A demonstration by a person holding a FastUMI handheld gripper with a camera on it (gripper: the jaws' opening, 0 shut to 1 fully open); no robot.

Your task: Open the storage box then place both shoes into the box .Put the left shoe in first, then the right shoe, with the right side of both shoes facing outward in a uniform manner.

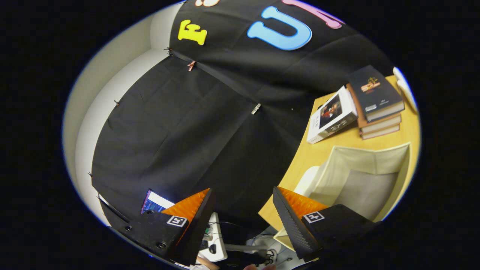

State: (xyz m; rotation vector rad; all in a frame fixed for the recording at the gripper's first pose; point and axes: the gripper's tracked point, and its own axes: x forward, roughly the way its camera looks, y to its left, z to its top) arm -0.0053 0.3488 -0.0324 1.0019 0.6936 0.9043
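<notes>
My gripper (243, 197) is open, tilted steeply, with nothing between its fingers; it faces the black cloth wall rather than the table. Off to the right, beyond the right finger (296, 221), stands the open cream storage box (375, 157) on the wooden table (322, 150). Its lid is up and its grey inside shows bare. A white rounded thing (307, 180) lies against the box's near side; I cannot tell if it is a shoe.
A stack of books (377, 101) and a white book (332, 116) leaning on it sit on the table behind the box. Below the fingers are a power strip (215, 243), cables and a lit screen (155, 202) past the table's edge.
</notes>
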